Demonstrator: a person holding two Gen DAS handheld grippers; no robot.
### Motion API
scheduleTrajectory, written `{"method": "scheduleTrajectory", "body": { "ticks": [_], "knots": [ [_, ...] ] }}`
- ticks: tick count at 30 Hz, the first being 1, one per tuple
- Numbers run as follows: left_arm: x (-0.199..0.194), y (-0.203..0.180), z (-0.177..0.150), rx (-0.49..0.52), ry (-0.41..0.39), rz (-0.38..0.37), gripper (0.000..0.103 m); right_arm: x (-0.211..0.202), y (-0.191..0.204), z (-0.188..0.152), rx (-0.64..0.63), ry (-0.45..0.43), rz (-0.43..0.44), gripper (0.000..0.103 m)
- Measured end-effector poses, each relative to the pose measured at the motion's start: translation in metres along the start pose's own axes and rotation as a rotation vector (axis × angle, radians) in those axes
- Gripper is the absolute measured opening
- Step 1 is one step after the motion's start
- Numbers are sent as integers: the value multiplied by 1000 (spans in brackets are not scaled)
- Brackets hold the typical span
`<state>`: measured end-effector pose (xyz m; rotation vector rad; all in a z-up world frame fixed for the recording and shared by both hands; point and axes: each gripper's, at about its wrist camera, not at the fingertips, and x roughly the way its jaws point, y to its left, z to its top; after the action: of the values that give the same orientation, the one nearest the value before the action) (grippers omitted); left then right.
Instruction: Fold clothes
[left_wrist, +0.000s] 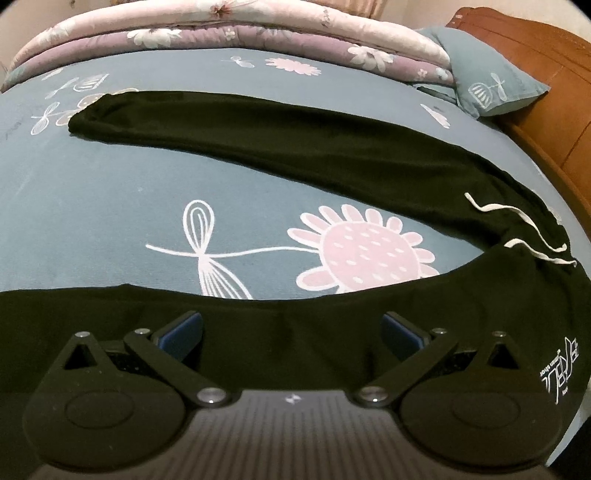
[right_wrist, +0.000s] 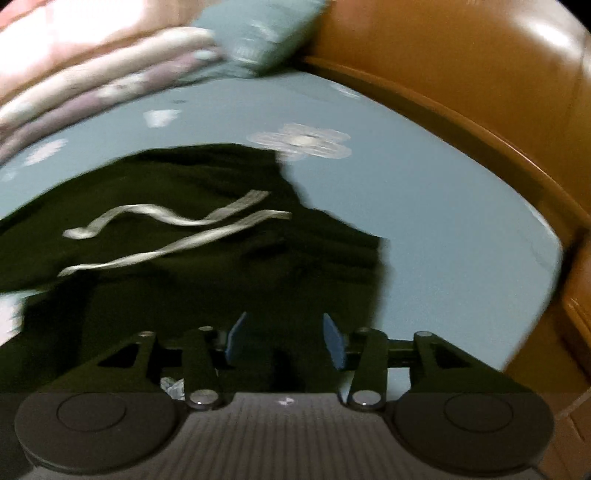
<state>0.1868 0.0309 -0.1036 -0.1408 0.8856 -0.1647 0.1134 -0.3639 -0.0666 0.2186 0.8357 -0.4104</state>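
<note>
Black fabric is filling the bottom of both my views, right under my fingers. These are black trousers (left_wrist: 280, 155), spread flat on the blue flowered bedsheet (left_wrist: 110, 206) with the two legs splayed apart in a V: one leg is running away toward the far left, the other is lying straight across under my left gripper (left_wrist: 291, 332). That one is hovering low over the near leg with its jaws standing wide apart, nothing between the blue pads.

My right gripper (right_wrist: 282, 341) is over at the waist end, jaws partly apart too, dark cloth showing between them, though I am not seeing them pinch anything; the view is smeared, so I am judging loosely. The white drawstring (right_wrist: 173, 221) is trailing in two loose tails across the waistband.

I am reading this cloth as soft, light and limp: it will sag and drag rather than hold a shape, and it is already wrinkling by the waist. Edges look like the places to take hold, the leg's hem side on my left and the waistband on my right, pinching through both layers so they are not sliding apart. A folded quilt (left_wrist: 229, 40) and pillow (left_wrist: 495, 85) are sitting well clear at the far side.
</note>
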Motion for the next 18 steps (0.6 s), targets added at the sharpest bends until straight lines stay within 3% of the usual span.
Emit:
{"method": "scheduleTrajectory", "body": {
  "ticks": [7, 14, 15, 18],
  "knots": [
    [-34, 35, 3, -54, -84, -19, 102, -12, 89, -19, -185, 24, 212, 60],
    [-69, 71, 7, -112, -169, -37, 98, -23, 137, -53, -211, 40, 360, 60],
    [-76, 87, 10, -166, -174, -34, 97, -23, 140, -55, -205, 54, 385, 60],
    [-91, 112, 16, -208, -132, 23, 82, -29, 145, -65, -209, 74, 474, 62]
  ]
}}
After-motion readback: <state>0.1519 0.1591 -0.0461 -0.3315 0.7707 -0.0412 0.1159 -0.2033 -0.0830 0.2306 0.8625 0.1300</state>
